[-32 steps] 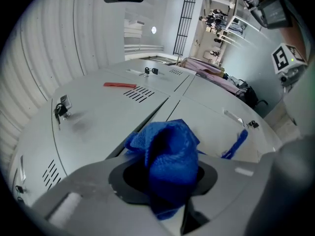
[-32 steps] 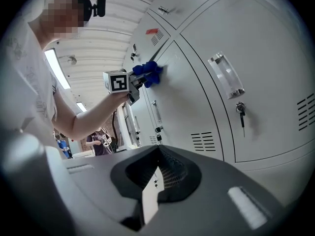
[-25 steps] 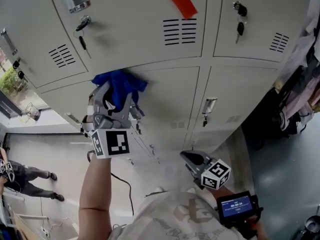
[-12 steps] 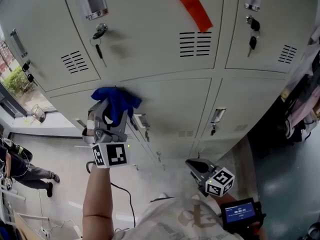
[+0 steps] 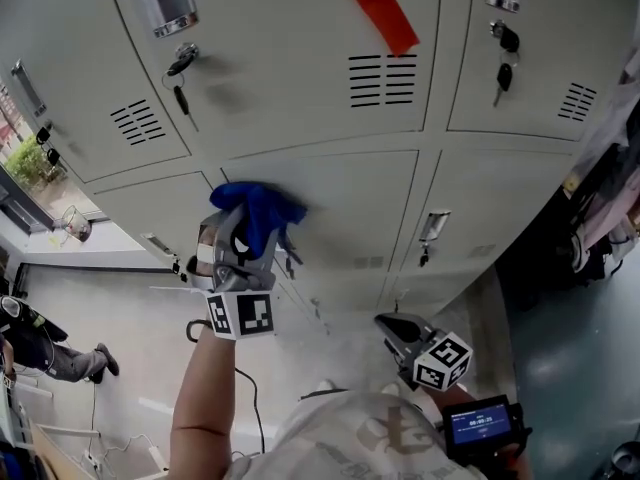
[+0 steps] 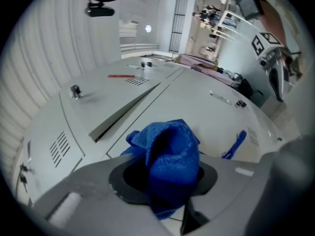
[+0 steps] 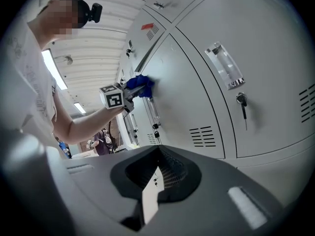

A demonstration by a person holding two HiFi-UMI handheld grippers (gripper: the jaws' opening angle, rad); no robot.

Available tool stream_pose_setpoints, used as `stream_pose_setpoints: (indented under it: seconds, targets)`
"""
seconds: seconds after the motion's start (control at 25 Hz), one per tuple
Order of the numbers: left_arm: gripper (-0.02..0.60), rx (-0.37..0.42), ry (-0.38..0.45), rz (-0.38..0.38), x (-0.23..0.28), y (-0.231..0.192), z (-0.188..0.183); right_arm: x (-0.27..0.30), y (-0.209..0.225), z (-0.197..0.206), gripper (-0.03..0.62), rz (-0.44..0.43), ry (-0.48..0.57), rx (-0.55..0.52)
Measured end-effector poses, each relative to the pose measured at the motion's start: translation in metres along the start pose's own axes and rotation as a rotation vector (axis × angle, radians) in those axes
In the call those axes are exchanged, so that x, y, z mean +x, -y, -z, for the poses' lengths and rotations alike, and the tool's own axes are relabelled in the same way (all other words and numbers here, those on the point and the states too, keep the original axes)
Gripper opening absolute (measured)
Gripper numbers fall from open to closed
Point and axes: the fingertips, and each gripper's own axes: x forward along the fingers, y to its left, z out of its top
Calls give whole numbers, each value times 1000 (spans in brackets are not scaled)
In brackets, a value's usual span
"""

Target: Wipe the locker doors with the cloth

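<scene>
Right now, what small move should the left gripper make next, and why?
Probably slide the left gripper rightward along the locker door: it is shut on the blue cloth, which seems pressed near that door's upper left corner.

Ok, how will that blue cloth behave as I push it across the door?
Probably floppy: the blue cloth bunches in soft folds between the left gripper's jaws. Likely light, since that pinch alone carries all of it. Its nubby weave should drag rather than slip on the smooth locker door, so it may bunch further.
</scene>
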Motion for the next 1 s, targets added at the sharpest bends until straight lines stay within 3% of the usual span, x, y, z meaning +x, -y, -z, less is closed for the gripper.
stream_pose_setpoints:
  seconds: [0.12, 0.24, 0.32, 0.4, 0.48, 0.56, 0.76, 1.0]
  targets:
    - [140, -203, -40, -77, -6, -6, 16, -3, 7, -2, 3, 2, 5, 1]
    - [138, -364, -77, -97, -15, 12, 37, -4, 5, 3, 3, 1, 6, 19]
    - [133, -525, -64, -117, -17, 27, 48, -3, 7, 5, 3, -3, 3, 18]
    - [134, -639, -77, -129, -17, 37, 57, 1, 12, 6, 3, -15, 2, 9]
    - [135, -679, -112, -89, -20, 54, 66, 1, 12, 7, 3, -16, -2, 9]
    - [135, -660, -140, -30, -23, 66, 75, -2, 6, 7, 3, -6, -8, 19]
    - [135, -689, -189, -33, -25, 75, 90, 4, 2, -7, 3, -51, 4, -2]
    - [137, -809, -269, 8, -36, 108, 107, -20, 5, 3, 3, -56, 8, 31]
